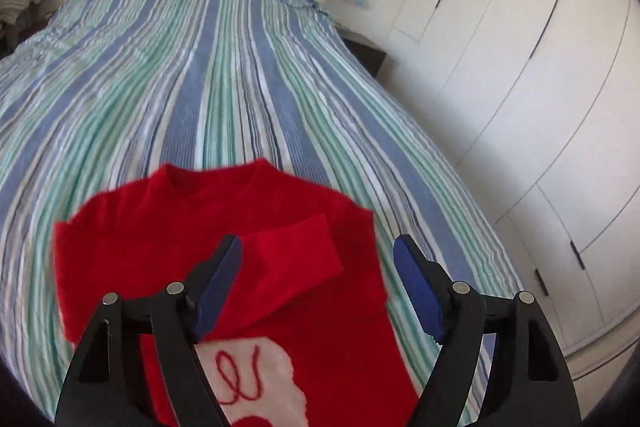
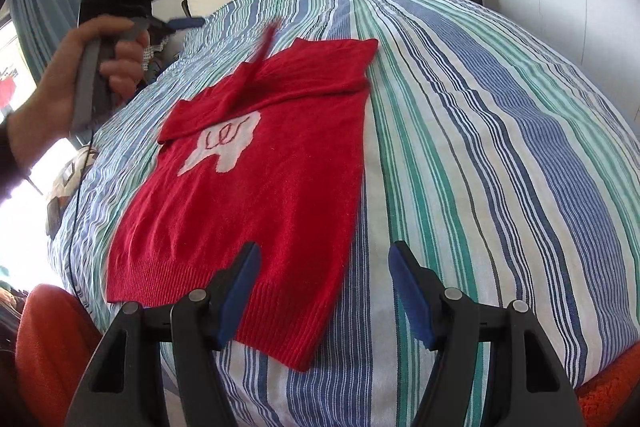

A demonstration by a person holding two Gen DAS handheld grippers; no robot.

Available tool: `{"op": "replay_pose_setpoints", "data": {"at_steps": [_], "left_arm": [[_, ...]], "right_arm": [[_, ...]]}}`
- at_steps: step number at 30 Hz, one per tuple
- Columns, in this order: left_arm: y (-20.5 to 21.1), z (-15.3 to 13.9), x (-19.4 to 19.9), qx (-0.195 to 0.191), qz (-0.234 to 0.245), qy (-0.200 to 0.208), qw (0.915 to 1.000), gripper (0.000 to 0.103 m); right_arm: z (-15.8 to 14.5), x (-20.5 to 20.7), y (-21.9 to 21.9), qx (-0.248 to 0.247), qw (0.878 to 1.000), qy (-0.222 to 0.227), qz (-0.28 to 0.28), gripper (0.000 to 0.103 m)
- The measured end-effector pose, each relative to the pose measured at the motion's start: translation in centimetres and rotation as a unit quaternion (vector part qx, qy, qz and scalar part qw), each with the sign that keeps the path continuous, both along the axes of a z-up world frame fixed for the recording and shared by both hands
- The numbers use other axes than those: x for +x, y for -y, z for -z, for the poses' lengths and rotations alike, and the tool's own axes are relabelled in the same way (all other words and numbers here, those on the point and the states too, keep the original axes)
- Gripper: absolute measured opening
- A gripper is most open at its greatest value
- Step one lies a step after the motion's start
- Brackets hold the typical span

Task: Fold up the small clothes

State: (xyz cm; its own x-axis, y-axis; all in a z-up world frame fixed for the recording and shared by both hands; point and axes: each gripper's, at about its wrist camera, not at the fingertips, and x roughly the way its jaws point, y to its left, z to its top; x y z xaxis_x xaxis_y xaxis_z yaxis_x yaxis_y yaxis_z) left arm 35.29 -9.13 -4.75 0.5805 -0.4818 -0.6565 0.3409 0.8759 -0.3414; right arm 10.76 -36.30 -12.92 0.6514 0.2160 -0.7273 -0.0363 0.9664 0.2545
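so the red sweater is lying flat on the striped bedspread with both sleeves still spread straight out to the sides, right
Not quite. The red sweater does lie flat on the striped bedspread, but the sleeves are not spread out: a sleeve is folded across the chest above the white patch. The right wrist view shows it.

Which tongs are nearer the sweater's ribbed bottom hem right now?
Right. The right tongs hover open just above the sweater's ribbed hem; the left tongs are raised off to the far side, past the collar end.
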Motion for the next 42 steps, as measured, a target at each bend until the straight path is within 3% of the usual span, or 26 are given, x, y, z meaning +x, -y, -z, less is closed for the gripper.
{"op": "replay_pose_setpoints", "data": {"at_steps": [4,8,12,17,20,22,23,24,25,26,30,32,33,34,35,36,38,42], "left_arm": [[-4.5,3.8,-5.2,0.014,0.001,-0.018,0.9997,0.079],[-13.0,6.3,-8.7,0.068,-0.072,-0.022,0.9948,0.08],[-19.5,9.2,-8.5,0.107,-0.114,-0.04,0.987,0.079],[-18.1,10.6,-7.0,0.125,-0.089,-0.019,0.9879,0.08],[-16.6,11.6,-4.5,0.143,-0.12,-0.001,0.9824,0.078],[-17.4,13.0,-3.1,0.177,-0.193,-0.017,0.965,0.036],[-19.0,13.8,-2.9,0.132,-0.22,-0.032,0.966,0.025],[-20.4,14.4,-3.2,0.111,-0.259,-0.043,0.9585,0.001],[-21.4,14.8,-3.7,0.098,-0.287,-0.05,0.9516,0.001],[-22.3,15.1,-4.0,0.074,-0.294,-0.054,0.9514,0.001],[-22.7,14.5,-4.3,0.058,-0.269,-0.064,0.9592,0.002],[-22.9,13.9,-5.3,0.049,-0.259,-0.07,0.9622,0.01],[-22.9,13.6,-6.0,0.044,-0.252,-0.071,0.9642,0.029],[-22.8,13.0,-6.8,0.042,-0.244,-0.067,0.9665,0.04],[-22.7,12.4,-8.0,0.047,-0.241,-0.059,0.9675,0.064],[-22.6,11.7,-9.3,0.056,-0.244,-0.05,0.9668,0.08],[-22.7,10.5,-11.9,0.056,-0.247,-0.043,0.9666,0.086],[-23.1,9.7,-16.7,0.024,-0.238,-0.072,0.9682,0.086]], "right_arm": [[0.3,0.2,0.7,0.017,1.0,-0.007,0.007,0.066],[0.7,0.7,1.1,0.033,0.999,-0.015,0.011,0.066],[0.8,0.9,0.9,0.033,0.999,-0.016,0.008,0.066],[1.3,1.1,0.5,0.022,0.999,-0.026,0.007,0.066],[1.4,1.0,0.5,0.014,0.999,-0.028,0.011,0.066],[1.4,1.0,0.5,0.011,0.999,-0.029,0.013,0.066],[1.4,1.1,0.6,0.009,0.999,-0.029,0.015,0.066],[1.4,1.1,0.6,0.008,0.999,-0.029,0.018,0.066],[1.4,1.0,0.7,0.007,0.999,-0.029,0.018,0.066],[1.5,1.0,0.7,0.007,0.999,-0.03,0.018,0.066],[2.0,1.5,0.7,0.01,0.999,-0.038,0.013,0.066],[1.9,1.7,0.7,0.015,0.999,-0.034,0.012,0.066],[1.7,1.6,0.8,0.016,0.999,-0.03,0.012,0.066],[1.5,1.5,0.8,0.016,0.999,-0.026,0.012,0.066],[1.4,1.4,0.9,0.016,1.0,-0.023,0.013,0.066],[1.3,1.3,1.0,0.016,1.0,-0.02,0.015,0.066],[1.3,1.3,1.3,0.018,0.999,-0.021,0.021,0.066],[1.2,1.2,1.7,0.022,0.999,-0.019,0.037,0.066]]}}
